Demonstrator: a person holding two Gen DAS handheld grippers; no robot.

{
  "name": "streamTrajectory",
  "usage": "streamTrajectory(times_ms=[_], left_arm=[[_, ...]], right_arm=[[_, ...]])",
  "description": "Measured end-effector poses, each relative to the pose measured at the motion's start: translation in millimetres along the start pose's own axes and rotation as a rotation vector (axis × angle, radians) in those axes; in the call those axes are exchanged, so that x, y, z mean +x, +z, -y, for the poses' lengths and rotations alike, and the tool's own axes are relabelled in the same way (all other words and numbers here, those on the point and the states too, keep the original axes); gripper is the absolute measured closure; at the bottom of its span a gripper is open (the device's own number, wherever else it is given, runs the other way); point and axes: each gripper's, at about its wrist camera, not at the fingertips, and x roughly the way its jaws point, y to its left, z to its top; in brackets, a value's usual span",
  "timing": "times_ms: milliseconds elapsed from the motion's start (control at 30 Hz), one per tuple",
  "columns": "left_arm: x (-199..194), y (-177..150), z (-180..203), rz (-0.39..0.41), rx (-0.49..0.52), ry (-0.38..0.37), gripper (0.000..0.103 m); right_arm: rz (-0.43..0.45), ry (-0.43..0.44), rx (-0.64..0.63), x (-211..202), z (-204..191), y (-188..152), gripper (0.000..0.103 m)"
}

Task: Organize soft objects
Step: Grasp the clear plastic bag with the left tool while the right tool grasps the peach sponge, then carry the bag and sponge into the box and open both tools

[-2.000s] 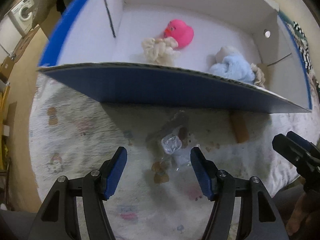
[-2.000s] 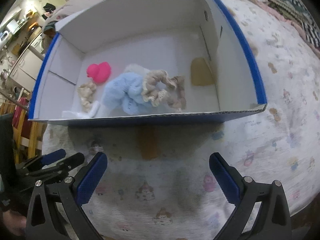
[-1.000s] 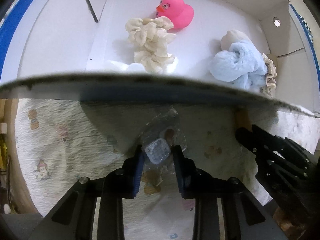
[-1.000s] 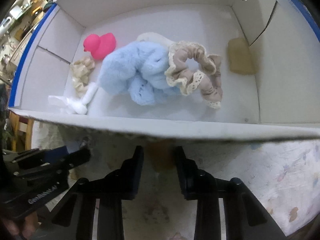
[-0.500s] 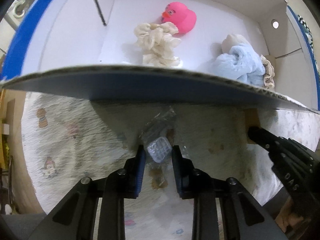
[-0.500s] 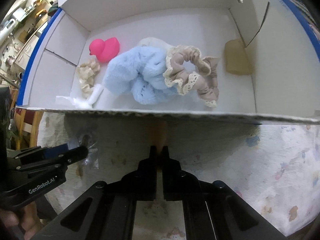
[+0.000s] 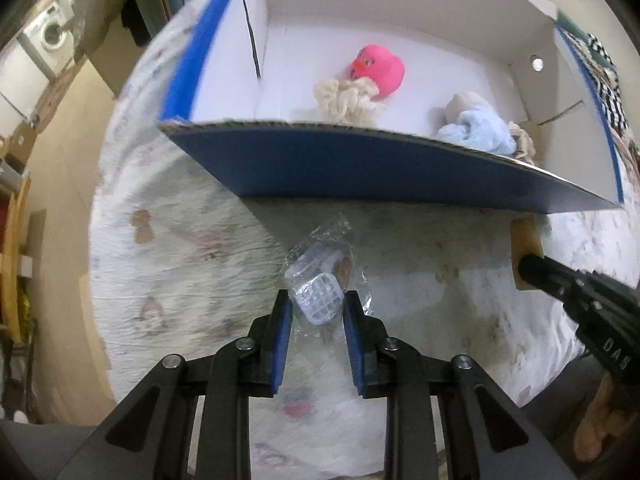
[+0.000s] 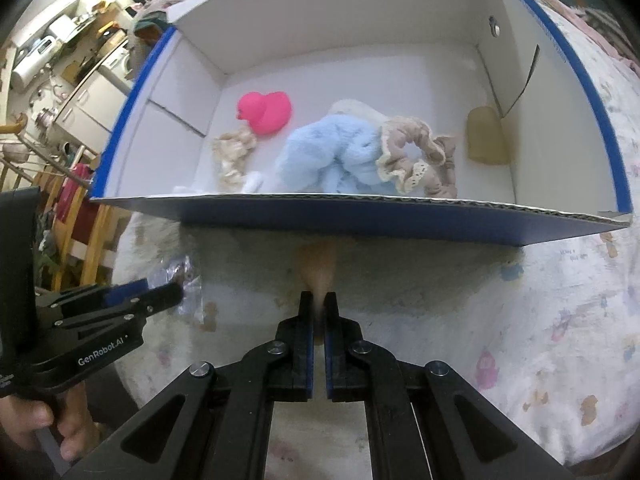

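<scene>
A blue and white cardboard box (image 7: 360,160) stands ahead on the patterned quilt. Inside lie a pink rubber duck (image 7: 378,66), a cream scrunchie (image 7: 346,100), a light blue fluffy cloth (image 8: 332,156), a beige lace scrunchie (image 8: 416,160) and a tan sponge (image 8: 486,136). My left gripper (image 7: 318,306) is shut on a clear plastic packet holding a pale grid piece (image 7: 320,292), in front of the box. My right gripper (image 8: 318,304) is shut on a tan sponge (image 8: 318,268), squeezed thin, just before the box wall; it also shows in the left wrist view (image 7: 526,246).
The box's blue front wall (image 8: 360,216) stands between both grippers and the box interior. The quilt (image 8: 540,320) drops off at its left edge toward wooden chairs (image 8: 80,208) and kitchen furniture.
Both grippers went from open to shut, the left on the plastic packet and the right on the tan sponge. Both have since drawn back from the box wall with their loads.
</scene>
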Motion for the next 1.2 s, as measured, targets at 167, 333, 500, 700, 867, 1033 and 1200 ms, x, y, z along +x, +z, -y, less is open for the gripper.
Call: streamTrajectory(times_ms=[167,333,500,700,867,1033,1200], left_arm=[[-40.2,-15.2,3.7,0.084,0.066,-0.018,0.080],[-72.6,-18.8,11.1,0.185,0.107,0.011,0.080],[-76.5,-14.4,11.5,0.227,0.084,0.013,0.080],[-91.0,2.3,12.8,0.293,0.066,0.028,0.080],[-96.7,21.5,13.1,0.318,0.058,0.036,0.080],[-98.2,48.0,17.1,0.329,0.073,0.054,0.080],[-97.2,72.9,24.3,0.335,0.097,0.062,0.080]], right_arm=[[0.020,0.074,0.000,-24.1,-1.1,-1.6,0.097],[0.037,0.100,-0.009,-43.1,-3.3,-8.6,0.097],[0.102,0.103,-0.044,-65.6,-11.9,-9.0,0.097],[0.205,0.085,-0.068,-90.9,-14.3,1.7,0.097],[0.255,0.075,-0.053,-99.4,-7.5,19.6,0.097],[0.292,0.064,-0.060,-100.1,-1.7,43.5,0.097],[0.296,0.052,-0.034,-90.1,10.6,64.9,0.097]])
